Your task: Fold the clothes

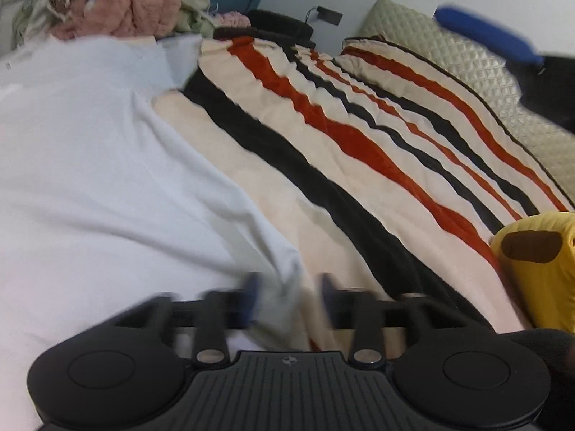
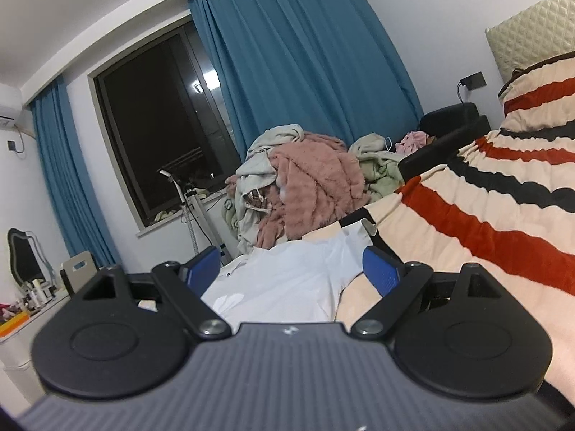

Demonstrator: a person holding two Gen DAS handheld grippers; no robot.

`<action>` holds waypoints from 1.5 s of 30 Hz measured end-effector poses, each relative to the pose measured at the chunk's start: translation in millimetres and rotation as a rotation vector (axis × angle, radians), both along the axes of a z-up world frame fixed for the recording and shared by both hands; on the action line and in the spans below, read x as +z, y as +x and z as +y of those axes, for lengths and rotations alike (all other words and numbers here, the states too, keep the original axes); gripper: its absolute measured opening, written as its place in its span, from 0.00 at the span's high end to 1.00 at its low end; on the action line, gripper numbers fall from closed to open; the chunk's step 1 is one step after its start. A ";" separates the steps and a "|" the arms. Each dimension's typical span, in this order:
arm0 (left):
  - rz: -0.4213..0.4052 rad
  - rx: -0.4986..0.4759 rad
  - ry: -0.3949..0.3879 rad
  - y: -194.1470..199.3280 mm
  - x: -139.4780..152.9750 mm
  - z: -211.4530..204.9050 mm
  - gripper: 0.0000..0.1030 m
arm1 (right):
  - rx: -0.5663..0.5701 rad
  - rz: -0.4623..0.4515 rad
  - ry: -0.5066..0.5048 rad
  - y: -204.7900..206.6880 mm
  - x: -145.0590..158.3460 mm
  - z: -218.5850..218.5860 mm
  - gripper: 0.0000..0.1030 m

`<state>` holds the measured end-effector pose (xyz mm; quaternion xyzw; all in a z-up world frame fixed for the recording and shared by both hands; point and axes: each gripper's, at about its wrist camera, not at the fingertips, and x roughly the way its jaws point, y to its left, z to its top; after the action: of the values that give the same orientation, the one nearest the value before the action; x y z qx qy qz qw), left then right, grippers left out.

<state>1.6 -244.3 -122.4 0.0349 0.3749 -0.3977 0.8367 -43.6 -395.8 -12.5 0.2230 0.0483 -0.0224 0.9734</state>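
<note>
A white garment lies spread on a bed's striped blanket, filling the left of the left wrist view. My left gripper stands open low over the garment's near right corner. A crumpled fold of that corner lies between the blue pads, close to the left one, and the picture is blurred there. In the right wrist view the same white garment stretches away on the blanket. My right gripper is held wide open and nearly level above it, with nothing between its fingers.
A heap of pink and beige clothes is piled at the bed's far end. A yellow soft thing lies at the blanket's right edge. A quilted headboard, blue curtains and a dark window surround the bed.
</note>
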 end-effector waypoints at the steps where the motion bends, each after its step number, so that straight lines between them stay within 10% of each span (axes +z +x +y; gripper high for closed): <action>1: -0.026 0.005 0.007 -0.4 8.2 7.3 0.33 | 0.003 0.001 -0.002 0.0 -0.3 1.1 0.15; 8: -0.175 0.183 0.095 0.1 63.5 82.7 0.16 | 0.015 0.009 -0.088 -1.7 3.0 21.3 0.15; 16: -0.303 0.447 0.010 -2.5 109.7 170.7 0.01 | 0.062 0.053 -0.191 4.2 4.2 49.1 0.15; 31: -0.351 0.597 -0.034 -6.6 103.8 223.2 0.00 | 0.114 0.126 -0.268 20.0 -1.3 78.3 0.15; 40: -0.315 0.659 -0.002 -3.7 90.5 230.2 0.00 | 0.141 0.271 0.179 125.5 -12.9 20.2 0.15; 45: -0.281 0.692 -0.002 4.9 82.7 235.2 0.00 | 0.128 0.330 0.532 223.2 -74.9 -37.2 0.20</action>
<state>6.5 -9.1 -39.7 -0.0406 0.2456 -0.0833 0.9649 179.6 -432.9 -87.4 0.4594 0.2235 0.0168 0.8595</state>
